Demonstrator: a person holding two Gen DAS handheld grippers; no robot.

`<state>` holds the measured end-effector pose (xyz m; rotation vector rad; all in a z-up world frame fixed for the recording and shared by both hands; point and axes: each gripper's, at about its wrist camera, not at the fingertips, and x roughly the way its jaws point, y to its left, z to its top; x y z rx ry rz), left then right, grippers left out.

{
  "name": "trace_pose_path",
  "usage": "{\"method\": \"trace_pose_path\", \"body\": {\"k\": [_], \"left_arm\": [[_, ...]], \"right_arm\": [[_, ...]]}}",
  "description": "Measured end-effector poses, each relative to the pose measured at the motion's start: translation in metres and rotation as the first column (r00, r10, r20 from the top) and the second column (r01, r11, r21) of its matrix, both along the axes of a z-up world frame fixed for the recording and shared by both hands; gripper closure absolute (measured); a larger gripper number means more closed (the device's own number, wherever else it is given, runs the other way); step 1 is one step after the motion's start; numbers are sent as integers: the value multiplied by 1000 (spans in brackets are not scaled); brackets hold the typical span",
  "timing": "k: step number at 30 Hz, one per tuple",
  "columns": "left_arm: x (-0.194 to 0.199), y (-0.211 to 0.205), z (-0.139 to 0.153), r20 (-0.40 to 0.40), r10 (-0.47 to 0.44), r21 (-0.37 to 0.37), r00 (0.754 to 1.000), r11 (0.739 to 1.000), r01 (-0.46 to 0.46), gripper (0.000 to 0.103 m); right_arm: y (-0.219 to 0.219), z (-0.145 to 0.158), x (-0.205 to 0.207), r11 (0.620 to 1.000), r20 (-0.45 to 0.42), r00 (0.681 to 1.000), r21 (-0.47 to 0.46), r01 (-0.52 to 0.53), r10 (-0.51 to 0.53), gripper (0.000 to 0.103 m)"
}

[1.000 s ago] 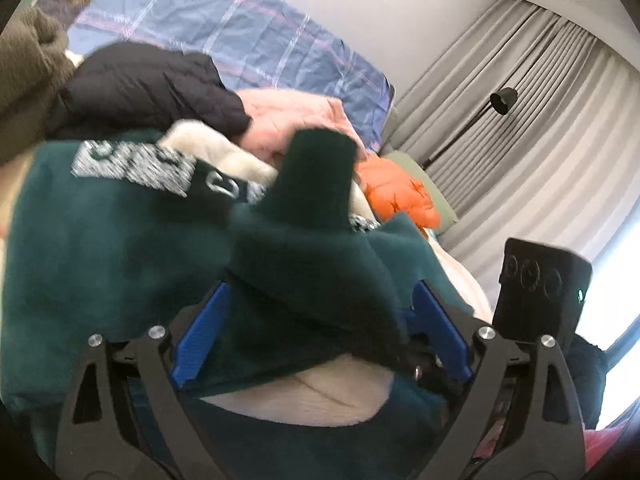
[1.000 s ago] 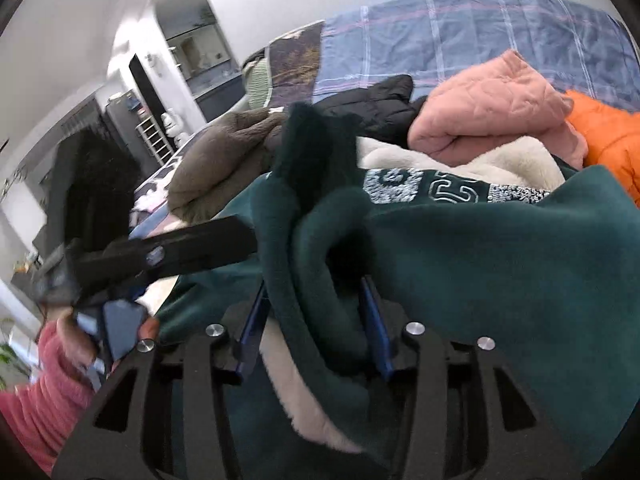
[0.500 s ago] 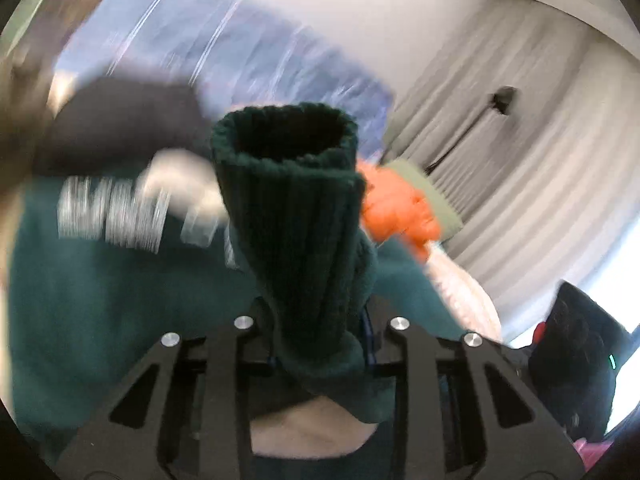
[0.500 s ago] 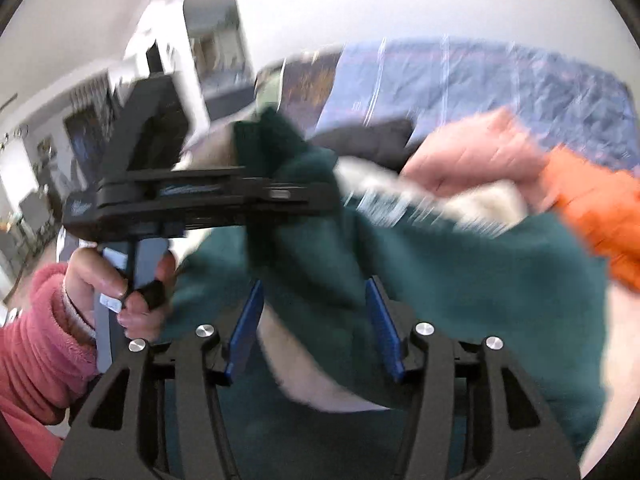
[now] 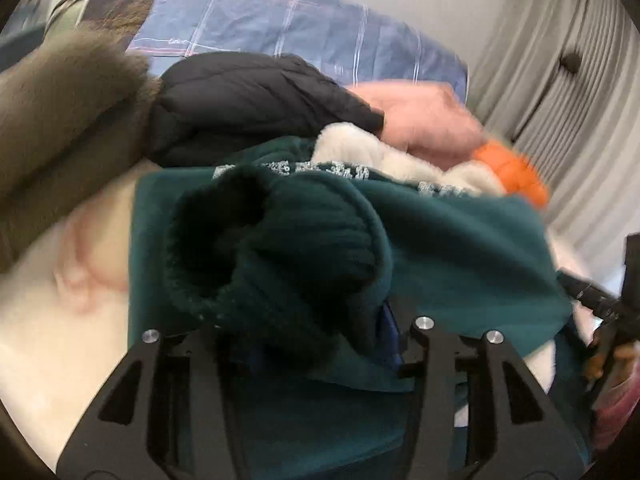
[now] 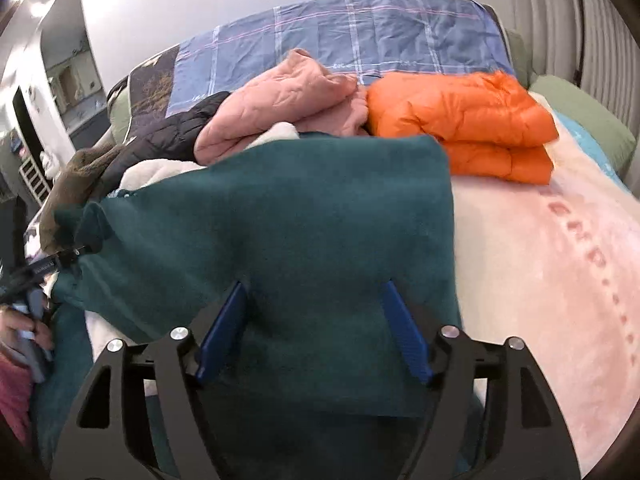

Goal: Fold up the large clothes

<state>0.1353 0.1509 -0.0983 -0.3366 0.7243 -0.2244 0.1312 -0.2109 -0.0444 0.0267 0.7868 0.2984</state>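
Fleece sweatshirt (image 6: 304,220) spread on bed (image 6: 540,264); quilted jacket (image 6: 288,96) behind it; folded puffer jacket (image 6: 472,120) placed right of that; pillow (image 6: 580,120) at far right.

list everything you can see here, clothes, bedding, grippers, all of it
green fleece top: 1, dark green with cream lining, front of the bed, between both grippers
ribbed cuff: 1, dark green, at the left gripper
orange puffer jacket: 1, folded, back right
pink quilted jacket: 1, left of the orange one
black puffer jacket: 1, behind the green top
brown fleece: 1, far left
blue plaid bedding: 1, at the wall
pink blanket: 1, covers the bed
grey curtains: right side
left gripper: cuff between its jaws, which just opened wider
right gripper: jaws just opened wider, green fleece between them
hand: far left, pink sleeve
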Motion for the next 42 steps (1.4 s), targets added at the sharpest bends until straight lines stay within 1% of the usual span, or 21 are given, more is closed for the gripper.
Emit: {"method": "trace_pose_path", "body": {"k": [1, 4, 5, 7, 9, 11, 13, 15, 17, 19, 22, 24, 28, 31, 32, 34, 36, 37, 39, 41, 42], "left_arm": [[-4, 1, 12, 26, 6, -8, 1000, 1000, -6, 45], [-8, -5, 35, 77, -13, 19, 997, 1000, 12, 44], [-6, -6, 40, 77, -22, 10, 997, 1000, 21, 43], [-1, -9, 45, 64, -34, -12, 997, 999, 35, 31], [1, -14, 43, 55, -32, -3, 998, 999, 32, 32], [0, -17, 53, 79, -18, 46, 997, 999, 14, 58], [-7, -10, 49, 61, 3, 84, 998, 996, -8, 66], [-11, -3, 41, 42, 8, 107, 999, 994, -13, 66], [-10, -5, 21, 10, 13, 189, 1000, 982, -14, 63], [-14, -5, 8, 3, 32, 204, 999, 978, -31, 46], [-28, 3, 18, -4, 40, 204, 999, 978, -39, 39], [-37, 3, 28, 0, 32, 225, 999, 974, -31, 39], [-60, -4, 70, 121, 73, 322, 990, 941, -109, 44], [-67, -15, 105, 226, 111, 375, 968, 907, -192, 44], [-69, -22, 118, 265, 105, 371, 959, 906, -202, 45], [-63, -33, 130, 287, 51, 336, 957, 930, -150, 45], [-43, -52, 124, 247, -16, 339, 969, 938, -71, 44], [-29, -62, 115, 209, -32, 364, 977, 930, -47, 41], [8, -78, 75, 74, -23, 435, 997, 901, -12, 40], [40, -79, 16, -70, 11, 466, 997, 885, 24, 36], [41, -79, 0, -27, 8, 466, 1000, 885, 5, 34]], "right_arm": [[2, 6, 0, 1000, 16, 1000, 1, -9, 9, 29], [7, 11, 2, 1000, 45, 999, 11, -23, 23, 25], [9, 14, 5, 999, 46, 999, 19, -26, 25, 25], [15, 13, -2, 999, 34, 999, 35, -31, 30, 25], [24, 13, -3, 999, 38, 999, 37, -39, 37, 25], [35, 20, -8, 998, 84, 994, 15, -65, 63, 25], [47, 23, -14, 995, 124, 987, -11, -97, 98, 25], [59, 12, -8, 992, 85, 989, -56, -116, 120, 25], [64, -7, 1, 990, 34, 993, -79, -114, 117, 24], [64, -17, -3, 989, 87, 990, -109, -105, 115, 20], [63, -8, -8, 985, 81, 988, -124, -122, 132, 19], [56, 4, -10, 989, 79, 988, -80, -126, 133, 19], [49, 28, -1, 995, 98, 990, 14, -104, 102, 19], [56, 35, 9, 998, 102, 993, -11, -66, 66, 19], [58, 34, 14, 998, 93, 994, -9, -55, 56, 19], [58, 28, 27, 999, 46, 998, 31, -33, 32, 27], [61, 17, 41, 998, -14, 1000, 56, -21, 21, 59], [62, 10, 47, 999, -19, 1000, 38, -6, 6, 66], [66, -11, 60, 1000, -40, 999, -25, 4, -5, 74], [63, -24, 65, 1000, -38, 999, -14, -3, 3, 74], [67, -27, 63, 999, -14, 1000, -42, -13, 13, 75]]}}
